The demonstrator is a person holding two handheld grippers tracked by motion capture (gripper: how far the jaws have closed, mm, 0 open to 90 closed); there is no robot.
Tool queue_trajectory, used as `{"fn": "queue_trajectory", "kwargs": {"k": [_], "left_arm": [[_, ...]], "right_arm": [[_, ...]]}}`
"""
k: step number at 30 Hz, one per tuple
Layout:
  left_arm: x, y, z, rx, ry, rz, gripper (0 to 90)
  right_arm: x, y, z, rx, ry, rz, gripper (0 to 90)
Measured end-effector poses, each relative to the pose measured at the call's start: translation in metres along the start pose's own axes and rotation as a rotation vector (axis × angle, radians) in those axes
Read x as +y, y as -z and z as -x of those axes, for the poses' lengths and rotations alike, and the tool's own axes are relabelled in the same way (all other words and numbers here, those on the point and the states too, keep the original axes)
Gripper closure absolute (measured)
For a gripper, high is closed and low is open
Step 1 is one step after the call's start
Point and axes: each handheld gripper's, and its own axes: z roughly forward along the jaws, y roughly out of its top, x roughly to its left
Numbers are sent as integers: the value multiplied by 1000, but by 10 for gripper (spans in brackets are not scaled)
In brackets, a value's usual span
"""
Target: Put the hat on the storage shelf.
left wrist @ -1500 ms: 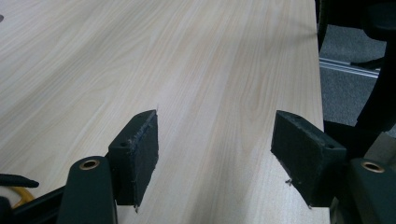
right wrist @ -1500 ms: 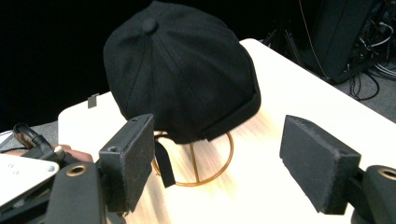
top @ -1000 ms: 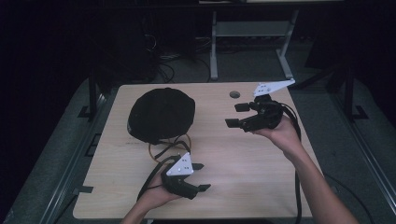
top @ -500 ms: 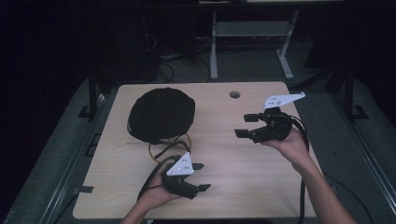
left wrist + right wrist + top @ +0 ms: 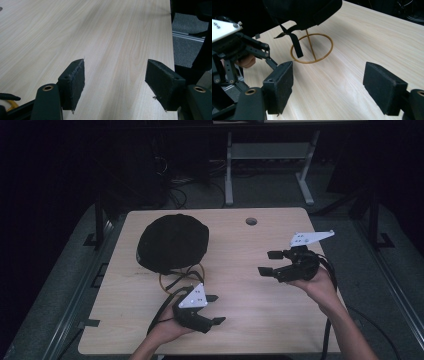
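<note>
A black cap [image 5: 172,242] rests on a gold wire stand [image 5: 181,275] at the table's left middle; its strap [image 5: 295,45] hangs down over the stand's ring base [image 5: 312,48]. My left gripper [image 5: 214,309] sits low near the front edge, just in front of the stand, open with nothing between its pads [image 5: 72,83]. My right gripper [image 5: 269,263] is held above the right side of the table, pointing left toward the cap, open and empty. In the right gripper view the left gripper [image 5: 242,50] shows at the left.
The light wooden table [image 5: 235,320] has a cable hole [image 5: 251,221] at the back. Cables trail off the front edge. Beyond the table lie a dark floor and a metal frame [image 5: 265,155]. The table's right edge [image 5: 172,45] is close to the left gripper's jaws.
My right gripper has drawn back from the far right toward the person and sunk a little, still open. The left gripper has stayed put.
</note>
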Motion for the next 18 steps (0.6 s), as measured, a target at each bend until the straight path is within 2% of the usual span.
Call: {"fn": "queue_trajectory", "kwargs": {"k": [18], "left_arm": [[0, 0, 0, 2, 0, 1, 317]], "right_arm": [[-31, 11, -8, -17, -1, -27, 217]]}}
